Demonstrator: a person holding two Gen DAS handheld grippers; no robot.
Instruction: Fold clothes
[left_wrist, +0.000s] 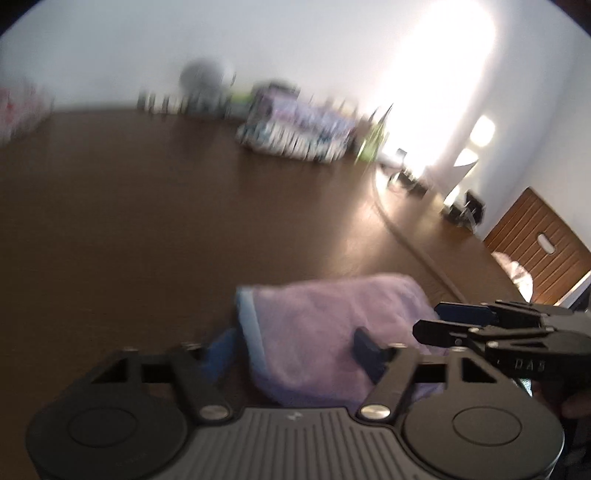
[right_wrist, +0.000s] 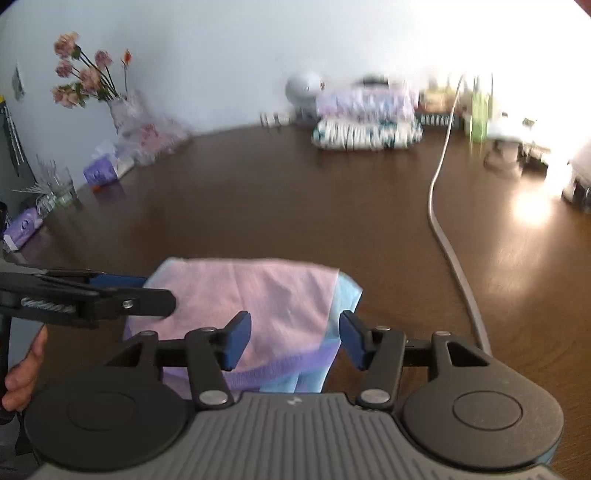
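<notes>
A pink garment (right_wrist: 240, 295) is seen folded compactly on the bench (right_wrist: 258, 206). Both the left tongs (left_wrist: 295, 347) and right tongs (right_wrist: 295, 339) are held open, nothing gripped; a folded stack (right_wrist: 365, 122) lies behind.

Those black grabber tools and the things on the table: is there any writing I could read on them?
"DAS": on the side of the right gripper, seen from the left wrist.
Small logo on the left gripper body: no letters readable.
Tissue packs: print too blurred to read.

garment (right_wrist: 236, 299) on table (right_wrist: 258, 206) front | stack (right_wrist: 365, 125) behind — cable (right_wrist: 443, 229) right
</notes>
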